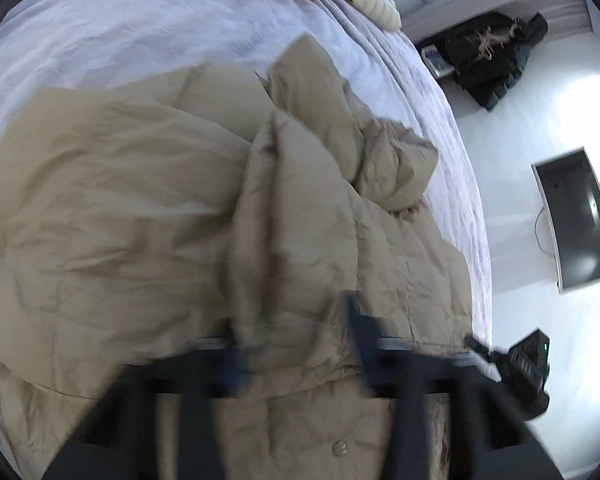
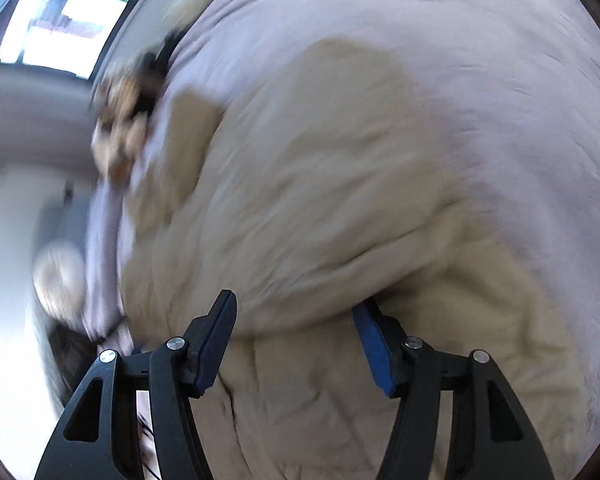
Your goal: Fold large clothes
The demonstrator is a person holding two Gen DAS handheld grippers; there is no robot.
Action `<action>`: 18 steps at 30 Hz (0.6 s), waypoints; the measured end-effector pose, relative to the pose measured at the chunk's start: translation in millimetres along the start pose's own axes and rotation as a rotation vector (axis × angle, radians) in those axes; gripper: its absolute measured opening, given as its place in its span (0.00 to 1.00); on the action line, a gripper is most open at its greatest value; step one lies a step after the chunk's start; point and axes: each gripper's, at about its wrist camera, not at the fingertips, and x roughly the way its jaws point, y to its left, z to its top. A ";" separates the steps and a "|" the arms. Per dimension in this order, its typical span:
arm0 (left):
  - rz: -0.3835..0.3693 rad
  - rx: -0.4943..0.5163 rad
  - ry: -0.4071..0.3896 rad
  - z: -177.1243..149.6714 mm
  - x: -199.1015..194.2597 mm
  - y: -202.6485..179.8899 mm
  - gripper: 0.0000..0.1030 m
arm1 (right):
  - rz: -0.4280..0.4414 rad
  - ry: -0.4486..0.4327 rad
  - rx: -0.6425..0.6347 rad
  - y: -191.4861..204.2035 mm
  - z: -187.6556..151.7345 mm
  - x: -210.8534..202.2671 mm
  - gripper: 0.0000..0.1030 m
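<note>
Left wrist view: tan puffer coat lies spread on the lilac bed, one sleeve bunched near the bed's edge. Left gripper blurred; fingers seem apart with a fabric ridge between, grip uncertain.
Right wrist view: right gripper fingers apart over coat.
Judgement: early fold; next, clamp an edge.

A lilac bedsheet is covering the bed; a dark monitor and black clothes are lying on the white floor.
</note>
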 end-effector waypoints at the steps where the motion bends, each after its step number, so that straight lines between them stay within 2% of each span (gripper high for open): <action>1: -0.011 0.017 -0.011 -2.4 -3.2 -3.7 0.15 | 0.005 -0.015 0.022 -4.2 3.4 -2.0 0.62; 2: -0.014 0.034 -0.024 -3.8 -8.2 -5.0 0.15 | 0.009 -0.027 0.037 -8.4 8.1 -3.9 0.61; 4: -0.005 0.086 -0.052 -11.2 -20.4 -12.8 0.15 | 0.006 -0.047 0.028 -9.2 14.3 -6.0 0.34; 5: 0.004 0.101 -0.058 -15.4 -25.2 -13.5 0.15 | -0.007 -0.053 0.015 -8.9 16.9 -8.1 0.14; 10: 0.072 0.095 -0.014 -31.2 -15.2 3.6 0.15 | -0.069 -0.070 -0.035 -16.1 23.3 -5.4 0.10; 14: 0.080 0.100 0.005 -31.9 -11.9 12.3 0.16 | -0.086 -0.062 -0.042 -26.1 18.3 1.6 0.10; 18: 0.164 0.138 0.020 -34.2 -25.5 11.6 0.16 | -0.101 -0.067 -0.073 -25.7 15.6 1.9 0.10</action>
